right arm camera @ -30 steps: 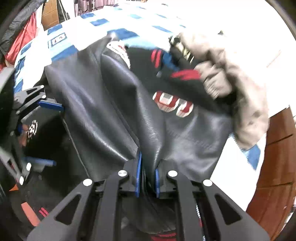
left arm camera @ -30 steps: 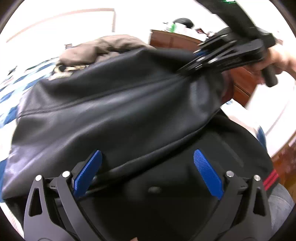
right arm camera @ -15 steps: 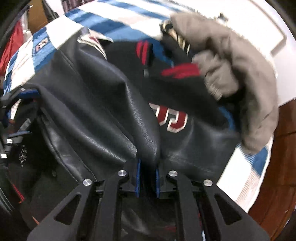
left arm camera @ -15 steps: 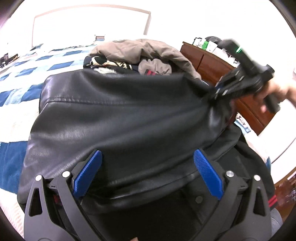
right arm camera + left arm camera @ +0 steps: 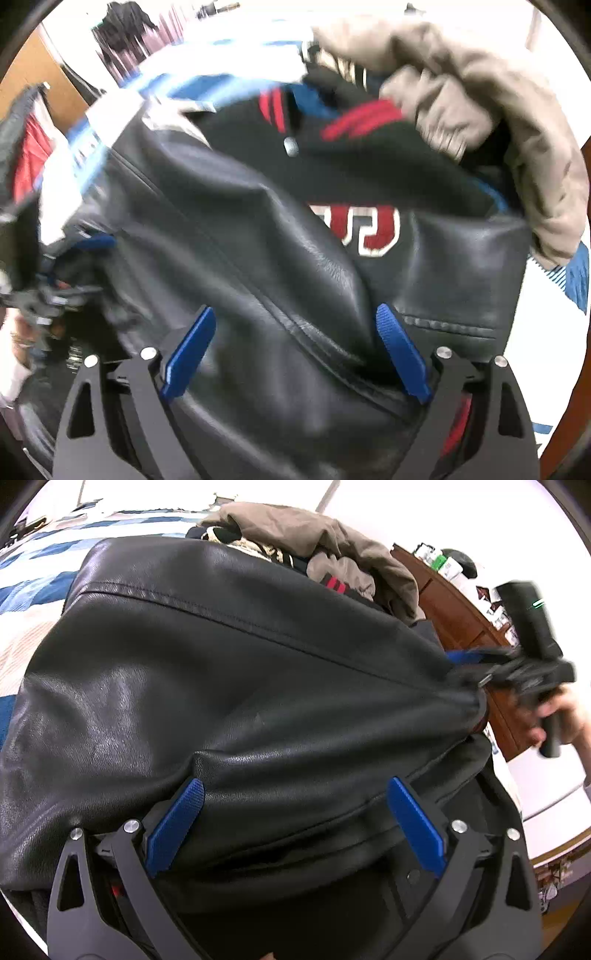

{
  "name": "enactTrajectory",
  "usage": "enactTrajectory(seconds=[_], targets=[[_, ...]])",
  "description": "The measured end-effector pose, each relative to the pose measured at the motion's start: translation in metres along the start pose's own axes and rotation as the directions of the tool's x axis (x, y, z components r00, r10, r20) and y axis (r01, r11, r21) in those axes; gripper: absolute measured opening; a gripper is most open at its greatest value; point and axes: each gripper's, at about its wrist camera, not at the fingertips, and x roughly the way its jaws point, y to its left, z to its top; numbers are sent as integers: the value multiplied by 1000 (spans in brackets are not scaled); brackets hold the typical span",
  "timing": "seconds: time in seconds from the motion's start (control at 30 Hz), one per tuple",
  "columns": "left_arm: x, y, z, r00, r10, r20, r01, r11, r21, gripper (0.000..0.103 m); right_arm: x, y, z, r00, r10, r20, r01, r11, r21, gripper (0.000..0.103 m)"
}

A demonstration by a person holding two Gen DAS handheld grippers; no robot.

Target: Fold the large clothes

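Note:
A large black leather jacket (image 5: 229,686) with red stripes and a red-and-white patch (image 5: 369,229) lies on the bed. My left gripper (image 5: 295,805) is open, its blue pads either side of a fold of the jacket's lower part. My right gripper (image 5: 295,332) is open too, with the leather bunched between its spread pads. In the left wrist view the right gripper (image 5: 491,672) sits at the jacket's far right edge, held by a hand.
A tan garment (image 5: 317,535) is heaped at the jacket's far end, also in the right wrist view (image 5: 498,110). A blue-and-white checked bedspread (image 5: 33,587) lies underneath. A brown wooden dresser (image 5: 454,616) with bottles stands on the right.
My right gripper was shut on the leather and has now opened. The jacket's upper layer has been carried over and lies lower and flatter. My left gripper stays open.

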Motion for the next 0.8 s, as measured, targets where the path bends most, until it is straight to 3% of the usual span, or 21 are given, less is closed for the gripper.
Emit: enactTrajectory(seconds=[0.1, 0.2, 0.27, 0.4, 0.47, 0.5, 0.57, 0.67, 0.8], targets=[[5, -5, -1, 999, 25, -24, -24, 999, 32, 98, -38, -2, -14, 992, 25, 123, -32, 998, 52, 94], [11, -8, -5, 998, 52, -40, -49, 997, 57, 98, -48, -4, -32, 987, 39, 156, -51, 996, 76, 94], [13, -7, -6, 997, 57, -46, -55, 997, 52, 98, -40, -7, -53, 988, 59, 140, -75, 990, 116, 94], [14, -4, -9, 997, 61, -45, -59, 997, 43, 98, 0, -25, -90, 998, -9, 55, -6, 965, 261, 95], [14, -8, -13, 997, 74, -32, -71, 994, 88, 98, 28, -39, -108, 1000, -2, 5, 0, 938, 345, 95], [12, -12, -16, 997, 81, -20, -78, 990, 122, 98, 27, -36, -111, 1000, -18, 21, 10, 940, 342, 95], [1, -22, -23, 994, 108, -19, -103, 978, 179, 98, 8, -24, -115, 994, -60, 88, 24, 931, 363, 94], [-41, -41, -44, 986, 168, 27, -169, 961, 220, 98, -47, 4, -135, 976, -4, 216, -82, 918, 387, 95], [-105, -38, -90, 981, 192, 26, -193, 971, 137, 98, -119, 66, -210, 962, -68, 265, -5, 964, 265, 98]])
